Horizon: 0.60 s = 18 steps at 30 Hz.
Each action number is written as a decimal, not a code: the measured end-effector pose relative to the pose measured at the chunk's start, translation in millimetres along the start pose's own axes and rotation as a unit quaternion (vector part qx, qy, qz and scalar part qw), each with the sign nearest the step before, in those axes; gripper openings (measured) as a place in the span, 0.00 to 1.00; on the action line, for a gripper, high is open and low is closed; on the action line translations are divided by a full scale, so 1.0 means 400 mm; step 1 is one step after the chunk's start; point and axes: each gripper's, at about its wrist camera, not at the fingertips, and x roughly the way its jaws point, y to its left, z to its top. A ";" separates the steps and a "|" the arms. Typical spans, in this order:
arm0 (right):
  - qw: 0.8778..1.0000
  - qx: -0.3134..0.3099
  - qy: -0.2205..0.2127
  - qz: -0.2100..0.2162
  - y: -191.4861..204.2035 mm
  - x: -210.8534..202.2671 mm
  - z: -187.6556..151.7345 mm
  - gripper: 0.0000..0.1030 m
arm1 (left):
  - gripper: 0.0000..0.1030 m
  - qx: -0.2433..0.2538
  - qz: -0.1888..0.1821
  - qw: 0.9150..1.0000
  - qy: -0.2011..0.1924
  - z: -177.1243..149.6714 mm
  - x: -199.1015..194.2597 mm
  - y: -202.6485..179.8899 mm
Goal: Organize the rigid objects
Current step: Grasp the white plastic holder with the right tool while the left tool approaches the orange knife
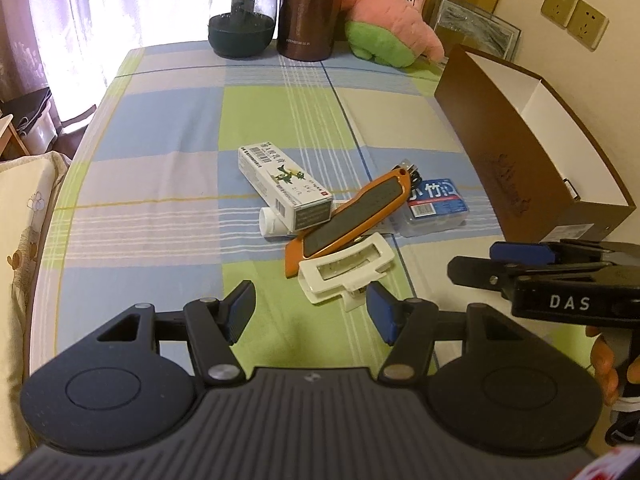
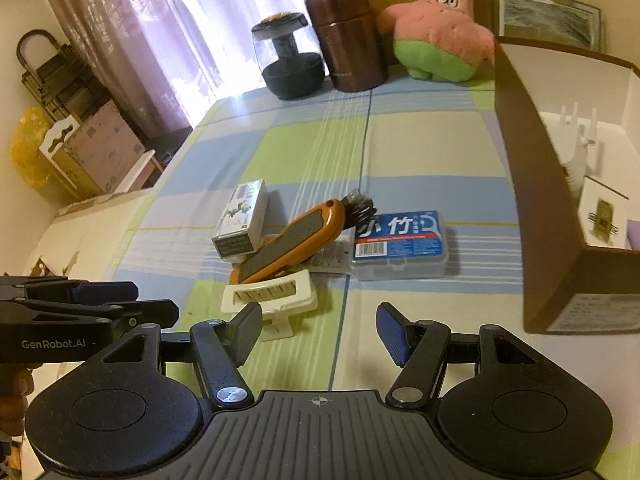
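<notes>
A pile lies mid-table on the checked cloth: a white carton [image 1: 284,184] [image 2: 240,220], a white tube [image 1: 272,222] under it, an orange utility knife [image 1: 352,216] [image 2: 296,240], a white hair clip [image 1: 344,268] [image 2: 268,294] and a clear box with a blue label [image 1: 436,208] [image 2: 400,244]. My left gripper [image 1: 311,316] [image 2: 156,302] is open just short of the hair clip, nothing between its fingers. My right gripper [image 2: 320,334] [image 1: 476,262] is open too, empty, its left finger near the clip. An open brown box [image 1: 532,160] [image 2: 540,200] stands at the right.
At the table's far end stand a glass jar [image 1: 242,16], a brown flask [image 1: 308,12] and a pink star plush [image 1: 396,20]. A small black item [image 2: 360,204] lies behind the knife. The brown box holds a few things. The table's left edge [image 1: 80,152] drops to floor clutter.
</notes>
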 end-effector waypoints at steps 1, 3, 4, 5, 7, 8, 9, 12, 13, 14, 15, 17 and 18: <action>1.000 -0.002 0.002 0.002 0.004 0.009 -0.001 0.59 | 0.55 -0.001 0.001 1.000 0.003 0.000 0.006 0.005; 1.000 -0.010 0.009 0.010 0.014 0.031 -0.004 0.59 | 0.55 -0.005 0.004 1.000 0.008 -0.002 0.018 0.017; 1.000 -0.014 0.013 0.011 0.020 0.041 -0.006 0.59 | 0.55 -0.007 0.005 1.000 0.010 -0.003 0.025 0.022; 1.000 -0.019 0.019 0.013 0.027 0.054 -0.009 0.59 | 0.55 -0.009 0.006 1.000 0.013 -0.004 0.032 0.027; 0.999 -0.028 0.024 0.019 0.041 0.075 -0.014 0.59 | 0.55 -0.012 0.009 1.000 0.018 -0.006 0.047 0.039; 0.999 -0.034 0.026 0.022 0.050 0.084 -0.017 0.59 | 0.55 -0.013 0.011 1.000 0.021 -0.008 0.054 0.044; 0.998 -0.043 0.029 0.024 0.060 0.096 -0.019 0.59 | 0.55 -0.015 0.012 1.000 0.024 -0.010 0.062 0.049; 0.997 -0.067 0.028 0.025 0.087 0.123 -0.026 0.59 | 0.52 -0.019 0.015 0.999 0.031 -0.016 0.079 0.065; 0.997 -0.072 0.027 0.025 0.093 0.130 -0.028 0.58 | 0.52 -0.020 0.019 0.999 0.033 -0.017 0.084 0.072; 0.996 -0.076 0.027 0.026 0.098 0.138 -0.029 0.58 | 0.52 -0.021 0.022 0.999 0.035 -0.018 0.087 0.078; 0.996 -0.077 0.027 0.028 0.102 0.144 -0.029 0.58 | 0.52 -0.024 0.023 0.999 0.036 -0.018 0.090 0.084; 0.996 -0.081 0.026 0.028 0.109 0.158 -0.031 0.55 | 0.52 -0.027 0.023 0.999 0.037 -0.019 0.093 0.097; 0.996 -0.084 0.027 0.027 0.112 0.164 -0.032 0.48 | 0.52 -0.028 0.022 0.999 0.038 -0.019 0.094 0.101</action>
